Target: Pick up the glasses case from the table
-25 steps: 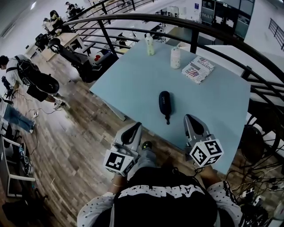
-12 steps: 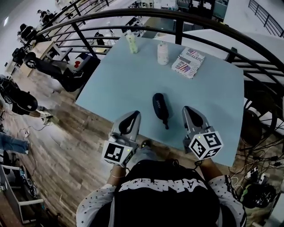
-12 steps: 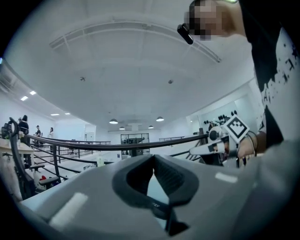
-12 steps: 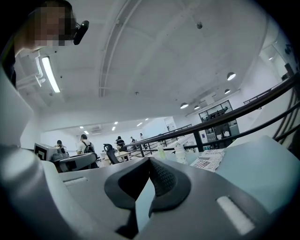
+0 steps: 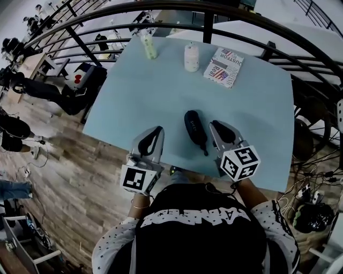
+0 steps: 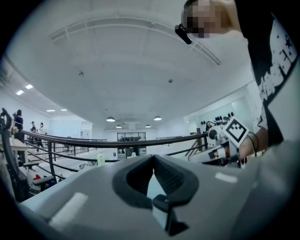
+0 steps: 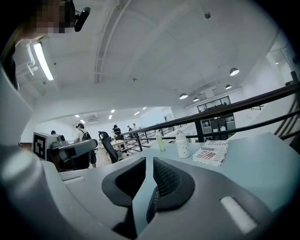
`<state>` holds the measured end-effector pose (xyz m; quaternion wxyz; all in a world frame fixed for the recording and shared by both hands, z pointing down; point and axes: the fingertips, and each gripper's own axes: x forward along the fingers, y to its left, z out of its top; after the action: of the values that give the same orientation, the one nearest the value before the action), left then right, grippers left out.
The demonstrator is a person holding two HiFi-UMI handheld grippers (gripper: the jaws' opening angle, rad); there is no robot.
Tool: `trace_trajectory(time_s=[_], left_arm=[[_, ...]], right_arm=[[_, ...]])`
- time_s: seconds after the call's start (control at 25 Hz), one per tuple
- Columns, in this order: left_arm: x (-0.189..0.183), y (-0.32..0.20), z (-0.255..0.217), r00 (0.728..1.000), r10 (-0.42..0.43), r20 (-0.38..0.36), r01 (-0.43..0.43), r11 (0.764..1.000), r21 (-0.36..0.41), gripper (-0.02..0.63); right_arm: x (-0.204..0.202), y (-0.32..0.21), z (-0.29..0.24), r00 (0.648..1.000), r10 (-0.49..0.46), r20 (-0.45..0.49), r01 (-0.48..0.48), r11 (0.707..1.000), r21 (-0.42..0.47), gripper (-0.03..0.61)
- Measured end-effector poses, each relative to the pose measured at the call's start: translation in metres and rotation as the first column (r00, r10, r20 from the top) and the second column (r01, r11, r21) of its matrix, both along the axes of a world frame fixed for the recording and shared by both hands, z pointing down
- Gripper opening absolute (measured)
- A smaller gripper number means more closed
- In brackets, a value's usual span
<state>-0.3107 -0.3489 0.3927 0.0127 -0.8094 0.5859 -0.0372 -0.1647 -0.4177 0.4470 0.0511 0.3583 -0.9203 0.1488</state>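
Note:
The black glasses case [image 5: 194, 127] lies lengthwise on the pale blue table [image 5: 144, 91] near its front edge, its strap [image 5: 204, 150] trailing toward me. My right gripper [image 5: 215, 125] points up the table just right of the case, close beside it; its jaws [image 7: 148, 161] are opening, a narrow slit between the tips and nothing gripped. Left of the case and apart from it, my left gripper [image 5: 157, 130] reaches over the front edge, its tips [image 6: 153, 157] together and empty.
At the table's far end stand a green bottle [image 5: 148, 47], a white bottle [image 5: 191, 56] and a book [image 5: 223, 67]. A black railing [image 5: 161, 9] curves behind the table. Desks and people lie on the floor below at left; cables [image 5: 308, 198] lie at right.
Both grippers have come forward over the table's front edge toward the case. The right one now sits beside the case.

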Motion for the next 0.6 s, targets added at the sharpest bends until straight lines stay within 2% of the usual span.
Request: trace_trajectory(time_s=[0.28, 0.6], left_arm=[[-0.031, -0.022, 0.023, 1.000, 0.024, 0.004, -0.024, 1.000, -0.017, 0.000], [-0.054, -0.048, 0.043, 0.997, 0.083, 0.000, -0.083, 0.996, -0.040, 0.000]], right_arm=[[-0.036, -0.016, 0.049, 0.991, -0.023, -0.134, 0.012, 0.997, -0.079, 0.128], [-0.064, -0.032, 0.100, 0.969, -0.027, -0.246, -0.013, 0.987, -0.160, 0.216]])
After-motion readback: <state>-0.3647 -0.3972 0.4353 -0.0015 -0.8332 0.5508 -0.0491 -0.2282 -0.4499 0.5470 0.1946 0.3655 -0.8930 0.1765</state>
